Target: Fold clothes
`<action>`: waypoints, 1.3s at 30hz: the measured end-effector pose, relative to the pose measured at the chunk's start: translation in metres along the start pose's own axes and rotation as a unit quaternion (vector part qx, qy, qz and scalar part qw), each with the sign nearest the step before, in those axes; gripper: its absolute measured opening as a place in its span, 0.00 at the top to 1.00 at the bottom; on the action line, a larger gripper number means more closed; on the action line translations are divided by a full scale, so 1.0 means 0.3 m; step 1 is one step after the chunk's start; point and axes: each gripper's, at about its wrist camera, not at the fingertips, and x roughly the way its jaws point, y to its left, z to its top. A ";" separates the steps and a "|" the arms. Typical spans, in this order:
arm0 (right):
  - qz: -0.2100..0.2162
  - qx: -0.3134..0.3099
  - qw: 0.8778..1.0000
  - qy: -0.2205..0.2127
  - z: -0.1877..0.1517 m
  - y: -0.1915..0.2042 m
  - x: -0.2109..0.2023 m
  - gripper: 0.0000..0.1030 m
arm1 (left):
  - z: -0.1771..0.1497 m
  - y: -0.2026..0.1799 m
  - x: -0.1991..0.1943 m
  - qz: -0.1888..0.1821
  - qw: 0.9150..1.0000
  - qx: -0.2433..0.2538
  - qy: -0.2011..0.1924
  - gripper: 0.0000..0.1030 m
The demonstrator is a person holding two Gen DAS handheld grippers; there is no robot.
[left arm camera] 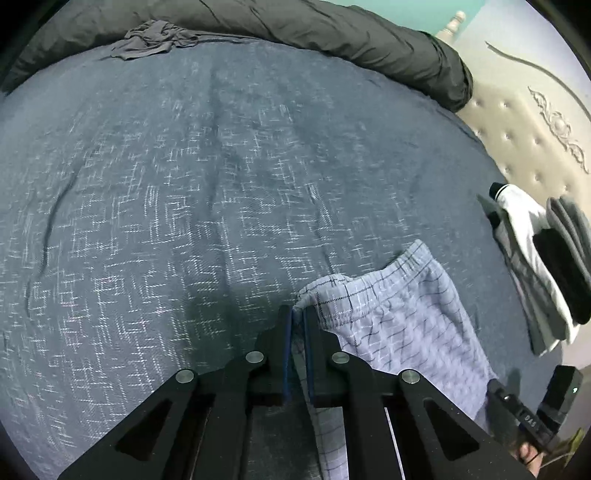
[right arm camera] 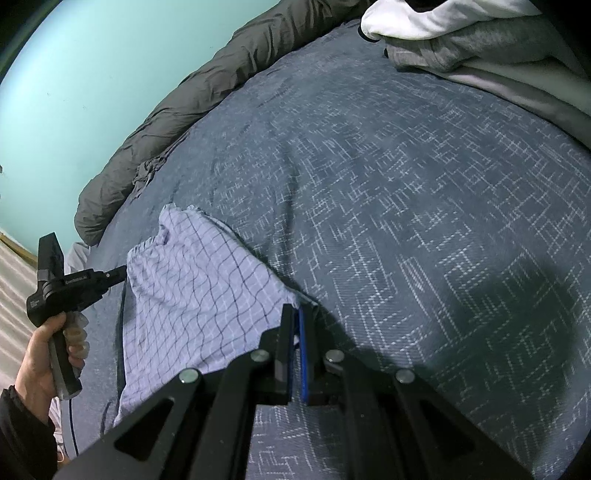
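You hold the checked shorts [left arm camera: 399,306] stretched between both grippers, low over the blue bedspread [left arm camera: 184,203].

Your left gripper [left arm camera: 298,314] and right gripper [right arm camera: 297,314] each have their jaws pressed together on an edge of the fabric. Folded clothes [left arm camera: 535,258] are stacked just right of the shorts, and a dark quilt [left arm camera: 332,33] lines the far edge. Only the left view shows a crumpled grey garment [left arm camera: 155,38]; only the right shows your left hand [right arm camera: 44,354].
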 end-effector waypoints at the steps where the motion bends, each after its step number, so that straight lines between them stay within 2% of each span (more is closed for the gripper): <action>1: -0.003 -0.003 1.000 0.000 0.001 0.003 0.000 0.98 | -0.004 0.004 0.000 -0.002 1.000 -0.004 0.000 0.93; 4: -0.001 -0.003 1.000 0.011 0.007 0.011 0.010 0.96 | -0.018 0.001 -0.008 -0.004 1.000 -0.003 -0.002 0.81; 6: -0.008 0.000 1.000 0.015 0.015 0.009 0.006 0.94 | -0.020 0.007 -0.021 -0.003 1.000 0.001 -0.005 0.77; 9: -0.020 -0.001 1.000 0.002 0.037 0.010 -0.024 0.84 | -0.032 0.026 -0.039 -0.016 1.000 -0.005 -0.008 0.70; 11: -0.021 -0.001 1.000 -0.018 0.056 0.013 -0.059 0.71 | -0.041 0.039 -0.052 -0.025 1.000 -0.009 -0.011 0.62; 15: 0.012 -0.020 0.999 -0.029 0.057 0.053 -0.099 0.71 | -0.058 0.065 -0.077 -0.043 0.999 -0.018 -0.015 0.60; 20: 0.036 -0.056 0.998 -0.019 0.068 0.145 -0.079 0.71 | -0.067 0.088 -0.056 -0.066 0.997 -0.024 -0.013 0.57; 23: 0.047 -0.086 0.995 0.003 0.109 0.223 -0.022 0.71 | -0.068 0.091 -0.031 -0.072 0.997 -0.022 -0.008 0.57; 28: 0.057 -0.146 0.987 0.032 0.244 0.384 0.110 0.70 | -0.074 0.108 -0.016 -0.090 0.995 -0.034 -0.005 0.57; 33: 0.041 -0.176 0.981 0.077 0.368 0.506 0.274 0.67 | -0.067 0.125 -0.012 -0.094 0.995 -0.045 -0.005 0.57; 39: 0.008 -0.214 0.968 0.131 0.406 0.561 0.445 0.67 | -0.061 0.132 0.000 -0.100 0.993 -0.058 -0.004 0.57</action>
